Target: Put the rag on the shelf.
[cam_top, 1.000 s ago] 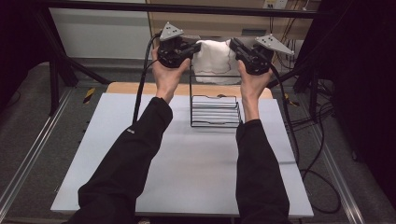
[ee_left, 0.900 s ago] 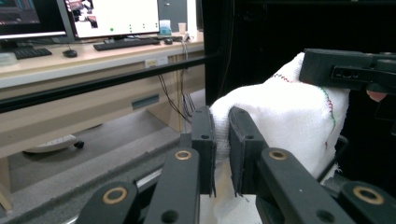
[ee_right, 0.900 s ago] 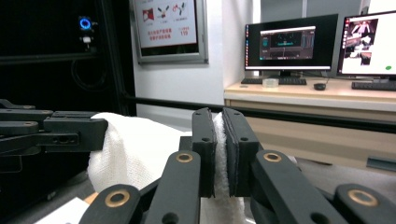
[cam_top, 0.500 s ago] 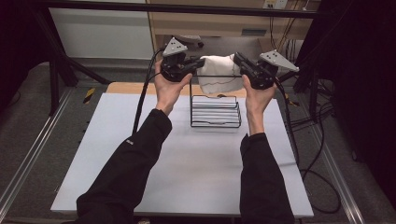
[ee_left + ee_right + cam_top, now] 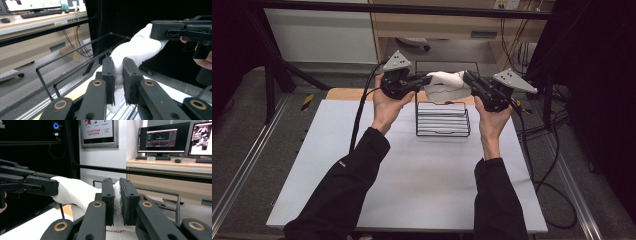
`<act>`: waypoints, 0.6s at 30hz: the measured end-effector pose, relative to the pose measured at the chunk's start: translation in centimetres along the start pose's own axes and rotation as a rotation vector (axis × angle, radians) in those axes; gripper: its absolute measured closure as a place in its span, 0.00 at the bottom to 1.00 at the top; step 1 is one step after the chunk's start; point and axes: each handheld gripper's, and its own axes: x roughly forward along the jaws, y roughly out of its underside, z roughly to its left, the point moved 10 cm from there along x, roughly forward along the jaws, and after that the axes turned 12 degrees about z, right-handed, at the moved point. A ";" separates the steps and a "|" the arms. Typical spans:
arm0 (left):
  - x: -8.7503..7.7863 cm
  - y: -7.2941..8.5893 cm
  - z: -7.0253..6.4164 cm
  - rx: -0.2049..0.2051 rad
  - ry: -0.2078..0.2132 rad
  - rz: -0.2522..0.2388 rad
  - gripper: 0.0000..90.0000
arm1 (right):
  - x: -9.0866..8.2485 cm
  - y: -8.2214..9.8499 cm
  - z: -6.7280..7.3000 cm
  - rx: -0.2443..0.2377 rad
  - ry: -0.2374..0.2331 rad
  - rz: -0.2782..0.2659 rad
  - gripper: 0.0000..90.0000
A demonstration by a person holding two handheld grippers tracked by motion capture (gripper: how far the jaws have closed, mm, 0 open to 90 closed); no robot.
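A white knitted cloth hangs stretched between my two grippers, above the back edge of a black wire rack. My left gripper is shut on the cloth's left end, and its pads pinch the fabric in the left gripper view. My right gripper is shut on the other end. Its jaws clamp a fold of cloth, with the left gripper across from it. The right gripper shows at the cloth's far end.
The rack stands at the back middle of a white table top, with a wooden strip behind it. A metal frame rail runs along the left side. Cables trail off the table's right side. Desks with monitors stand beyond.
Both hands have come nearer and lower with the cloth, which now hangs just over the rack's back edge. The cloth looks more bunched between the jaws than before.
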 end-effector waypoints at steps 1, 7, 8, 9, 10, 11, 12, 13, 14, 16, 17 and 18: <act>0.0 0.1 -0.2 0.002 0.001 0.004 0.89 | -0.2 0.1 0.1 -0.003 0.001 -0.001 0.91; 0.3 0.6 -0.3 0.018 -0.014 0.026 0.89 | -0.2 0.7 0.0 0.001 0.007 -0.002 0.91; 0.4 0.7 -0.3 0.018 -0.012 0.032 0.89 | -0.2 0.8 0.1 0.000 0.005 -0.002 0.91; 0.5 0.9 -0.3 0.017 -0.010 0.036 0.89 | -0.1 1.0 0.1 -0.004 0.007 -0.002 0.91; 0.6 1.1 -0.3 0.017 -0.010 0.045 0.89 | -0.1 1.2 0.1 -0.001 0.004 -0.002 0.91; 0.7 1.3 -0.3 0.015 -0.010 0.051 0.89 | 0.0 1.5 0.1 0.002 0.003 0.003 0.91; 0.8 1.4 -0.3 0.015 -0.009 0.055 0.88 | 0.0 1.7 0.1 0.004 0.005 0.006 0.91; 1.0 1.6 -0.3 0.017 -0.009 0.062 0.88 | 0.1 1.9 0.1 0.006 0.004 0.007 0.91; 1.1 1.8 -0.4 0.017 -0.008 0.064 0.88 | 0.1 2.2 0.1 0.015 0.000 0.012 0.91; 1.2 2.0 -0.4 0.024 -0.003 0.074 0.88 | 0.1 2.7 0.1 0.017 -0.001 0.021 0.91; 1.3 2.2 -0.5 0.026 0.001 0.081 0.88 | 0.1 2.8 0.1 0.023 -0.004 0.024 0.91; 1.4 2.3 -0.5 0.029 0.002 0.086 0.88 | 0.1 3.1 0.1 0.027 -0.006 0.031 0.91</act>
